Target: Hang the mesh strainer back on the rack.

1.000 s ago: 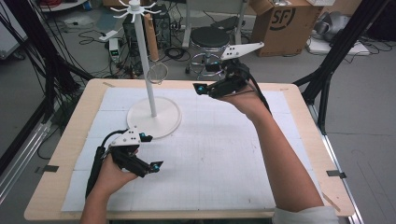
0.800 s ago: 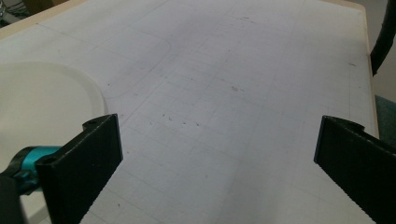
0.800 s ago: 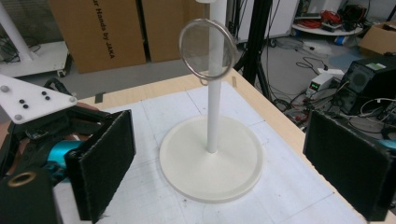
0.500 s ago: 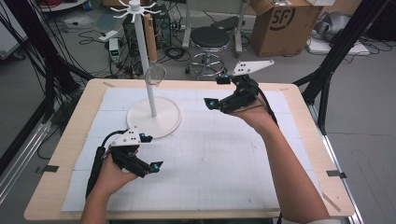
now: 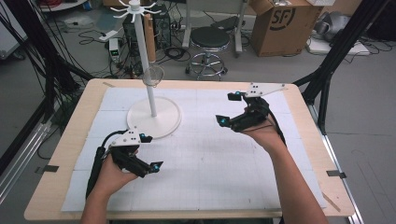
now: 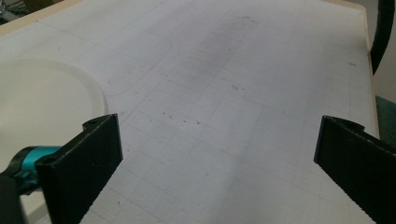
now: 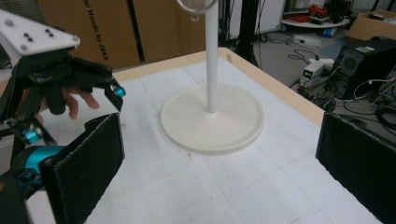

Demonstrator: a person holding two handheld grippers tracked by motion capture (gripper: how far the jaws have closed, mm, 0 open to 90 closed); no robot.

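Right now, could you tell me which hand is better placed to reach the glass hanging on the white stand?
Probably the right. The right tongs are raised, open and aimed at the stand, with the glass just above their line. The left tongs sit low on the mat, aimed elsewhere.

At your one o'clock, behind the counter (image 5: 299,100), the cardboard box (image 5: 285,25) reads "SF". In your right gripper view, a cardboard box (image 7: 88,28) at eleven o'clock carries "ur Hands by JAKA", its start cut off.

A white stand (image 5: 153,116) with a round base stands upright at upper left; a clear glass (image 5: 153,74) hangs on its pole.
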